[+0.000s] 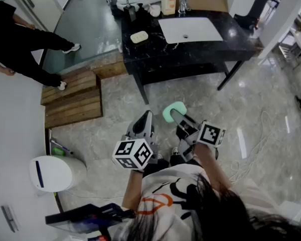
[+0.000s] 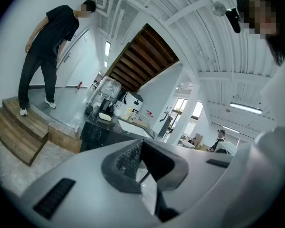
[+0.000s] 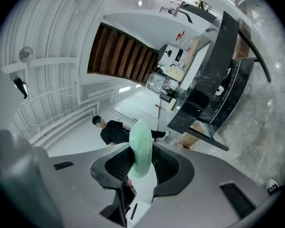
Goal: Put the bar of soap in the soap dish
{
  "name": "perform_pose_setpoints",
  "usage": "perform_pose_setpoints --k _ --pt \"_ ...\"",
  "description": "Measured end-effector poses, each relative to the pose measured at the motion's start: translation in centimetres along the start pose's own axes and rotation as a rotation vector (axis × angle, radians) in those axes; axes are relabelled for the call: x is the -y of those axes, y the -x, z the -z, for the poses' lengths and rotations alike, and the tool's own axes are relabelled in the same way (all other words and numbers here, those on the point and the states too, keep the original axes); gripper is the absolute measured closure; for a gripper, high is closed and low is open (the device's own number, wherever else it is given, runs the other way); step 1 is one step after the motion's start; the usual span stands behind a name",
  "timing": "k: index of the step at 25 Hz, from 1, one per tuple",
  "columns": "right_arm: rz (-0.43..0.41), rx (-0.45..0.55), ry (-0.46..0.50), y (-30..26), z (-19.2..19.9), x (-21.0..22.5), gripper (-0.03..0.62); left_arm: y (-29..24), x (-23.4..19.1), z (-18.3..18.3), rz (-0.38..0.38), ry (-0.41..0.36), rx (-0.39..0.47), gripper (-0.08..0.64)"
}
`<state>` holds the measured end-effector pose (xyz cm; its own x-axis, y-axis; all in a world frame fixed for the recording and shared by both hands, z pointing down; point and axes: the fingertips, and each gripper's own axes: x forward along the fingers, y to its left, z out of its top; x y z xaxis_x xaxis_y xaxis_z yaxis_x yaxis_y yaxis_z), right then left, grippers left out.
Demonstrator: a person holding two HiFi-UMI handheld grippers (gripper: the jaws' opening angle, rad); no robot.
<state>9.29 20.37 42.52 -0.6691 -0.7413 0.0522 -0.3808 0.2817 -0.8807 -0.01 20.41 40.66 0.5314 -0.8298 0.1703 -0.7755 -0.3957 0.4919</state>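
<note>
While far from soap dish (image 1: 139,36), soap bar (image 3: 141,137) tight in right gripper (image 3: 141,159); left gripper (image 2: 141,147) closed.

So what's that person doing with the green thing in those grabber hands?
A person holds a grabber in each hand. The right gripper is squeezing a green bar of soap between its jaws. The left gripper is shut and holds nothing. They stand back from the black counter with the white sink. A pale oval thing on that counter looks like the soap dish, and the soap is not in it yet. Someone else in black stands near the wooden steps.
</note>
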Motion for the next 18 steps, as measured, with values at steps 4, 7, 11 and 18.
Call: perform_pose_setpoints --k 4,7,11,18 --pt "-0.008 0.0 0.01 -0.3 -0.1 0.3 0.48 -0.7 -0.2 0.1 0.0 -0.007 0.001 0.558" --pt "0.0 0.005 0.018 0.0 -0.4 0.6 0.48 -1.1 0.3 0.3 0.001 -0.012 -0.001 0.558" --pt "0.042 0.023 0.057 0.7 -1.0 1.4 0.48 -1.4 1.0 0.6 -0.002 -0.015 -0.006 0.558" --pt "0.07 0.026 0.113 1.3 -2.5 2.2 0.479 -2.3 1.9 1.2 -0.026 -0.018 -0.011 0.558"
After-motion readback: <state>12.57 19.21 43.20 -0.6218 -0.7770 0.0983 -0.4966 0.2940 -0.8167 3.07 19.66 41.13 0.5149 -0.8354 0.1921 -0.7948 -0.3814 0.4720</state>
